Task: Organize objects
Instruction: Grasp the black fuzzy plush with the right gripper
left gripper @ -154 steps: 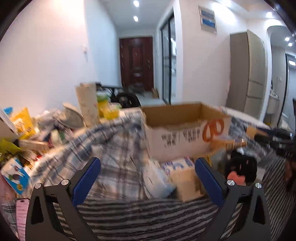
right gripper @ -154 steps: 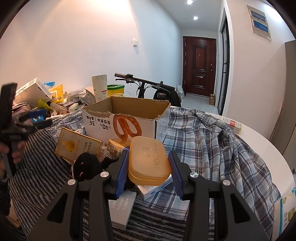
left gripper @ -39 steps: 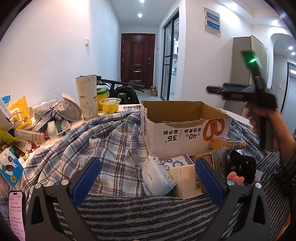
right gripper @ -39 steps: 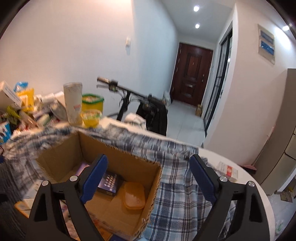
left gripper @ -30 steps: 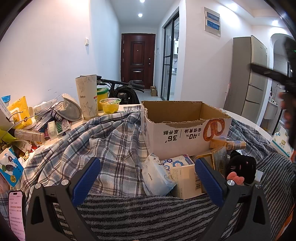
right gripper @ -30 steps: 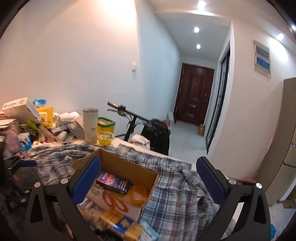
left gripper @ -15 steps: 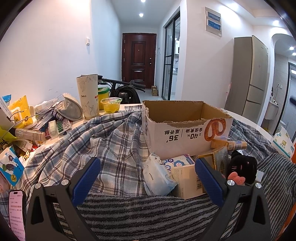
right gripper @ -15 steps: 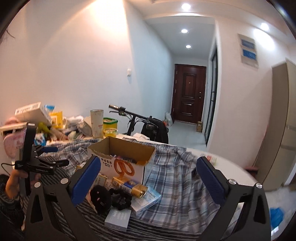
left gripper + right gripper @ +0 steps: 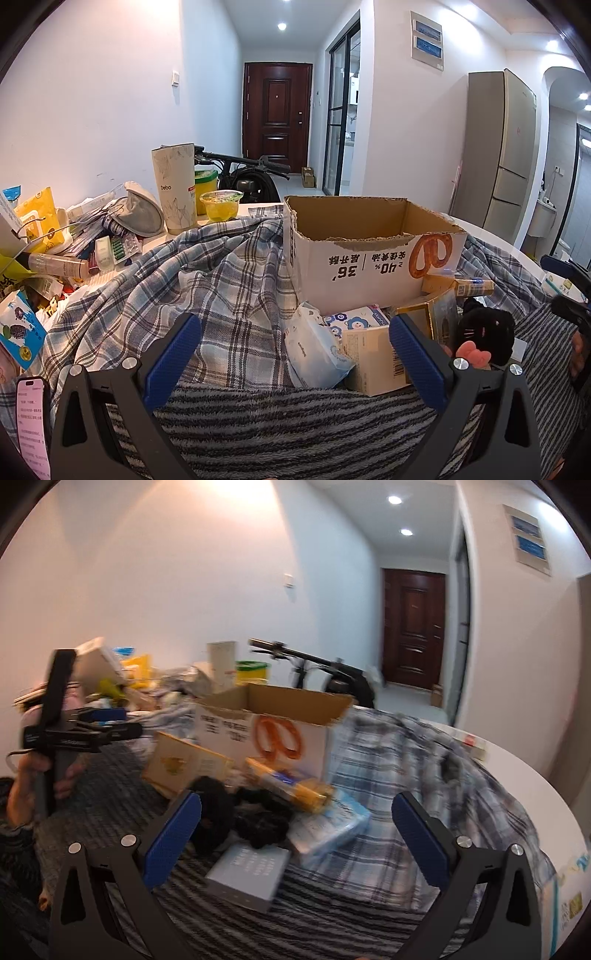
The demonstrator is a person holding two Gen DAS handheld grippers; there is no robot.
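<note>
An open cardboard box [image 9: 369,254] with a pretzel print stands on a plaid cloth [image 9: 207,280]; it also shows in the right wrist view [image 9: 273,723]. In front of it lie a blue-white tissue pack [image 9: 317,347], a beige carton [image 9: 373,358], a gold box [image 9: 424,317] and a black plush toy [image 9: 484,332]. My left gripper [image 9: 293,354] is open and empty, low in front of this pile. My right gripper [image 9: 295,830] is open and empty, above a grey flat box [image 9: 247,871], black plush [image 9: 236,816], a yellow packet [image 9: 291,786] and a tissue pack [image 9: 332,827].
The left table side is crowded with a tall paper cup [image 9: 175,188], a yellow jelly cup [image 9: 220,205], a bottle [image 9: 55,264], snack packs and a phone [image 9: 33,424]. A striped cloth [image 9: 295,424] covers the near side. A bicycle [image 9: 247,177] stands behind.
My right gripper, earlier shut on an orange case, left it in the box, rose, and has now come down and closer to the pile in front of the box. My left gripper has stayed put.
</note>
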